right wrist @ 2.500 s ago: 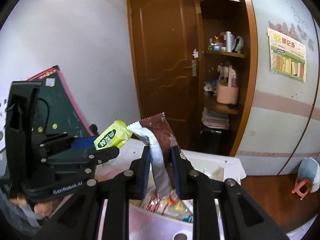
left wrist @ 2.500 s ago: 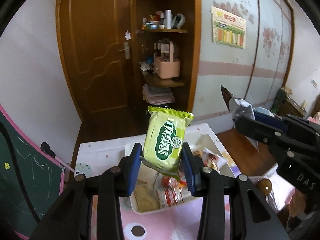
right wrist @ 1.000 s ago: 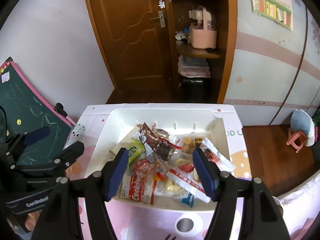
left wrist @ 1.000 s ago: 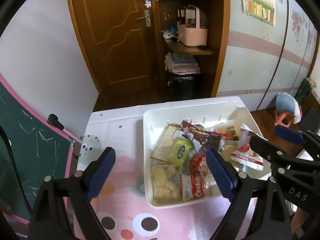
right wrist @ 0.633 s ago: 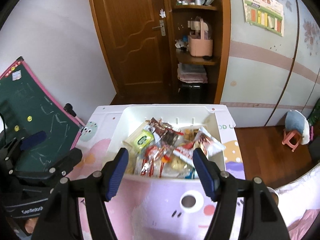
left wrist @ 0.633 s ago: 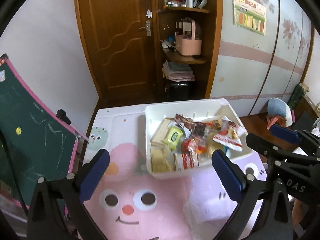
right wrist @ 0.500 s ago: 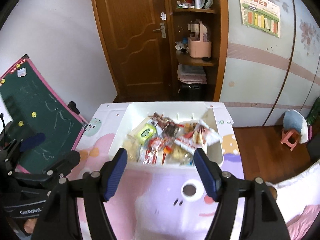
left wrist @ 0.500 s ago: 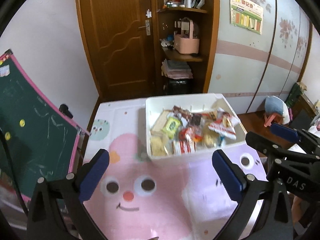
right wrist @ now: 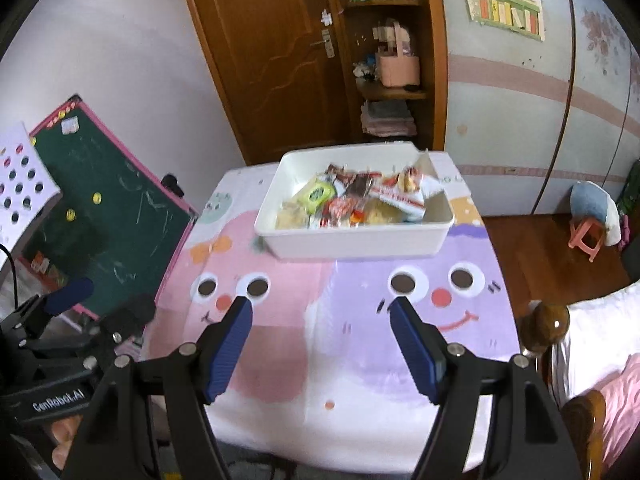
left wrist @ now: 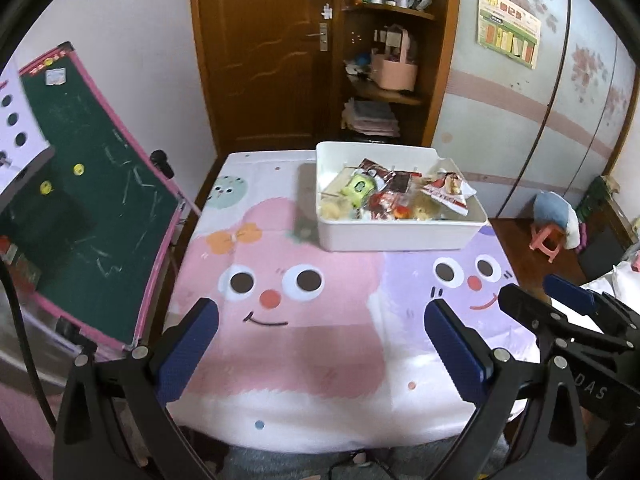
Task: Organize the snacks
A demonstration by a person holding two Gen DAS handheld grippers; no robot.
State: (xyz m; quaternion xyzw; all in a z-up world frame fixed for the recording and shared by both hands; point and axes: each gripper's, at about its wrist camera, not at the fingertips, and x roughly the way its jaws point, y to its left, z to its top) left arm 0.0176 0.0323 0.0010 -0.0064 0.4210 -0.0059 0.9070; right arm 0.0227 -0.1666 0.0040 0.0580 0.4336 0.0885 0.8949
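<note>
**Both grippers empty, snacks in the bin**

Left black two-finger gripper with blue pads (left wrist: 320, 344): jaws wide apart, nothing between them. It hangs over the near edge of the table, well short of the bin.

Right black two-finger gripper with blue pads (right wrist: 322, 346): jaws likewise spread, holding nothing. Also over the near side, beside the left one.

White rectangular plastic bin (left wrist: 400, 236) sits at the far end of the pink-and-purple cartoon-face tablecloth (left wrist: 280, 344). Inside, a loose heap of wrapped snacks: a lime-green packet (left wrist: 359, 187) toward the left, a dark brown wrapper (left wrist: 394, 184) near the middle, a red-and-white pouch (left wrist: 446, 192) propped against the right side and standing above the rim. Others are too small and blurred to name.

No snack visible on the cloth outside the bin in either view.

Judgement: the gathering step looks done, or close to it. Every packet in sight lies in the bin, and both tools are free and clear of it. If anything remains, it is likely tidying: the red-and-white pouch could be pressed flat so it does not tip over the wall. That would call for a reach forward across the cloth and a light pinch on thin crinkly film, which slips easily.
</note>
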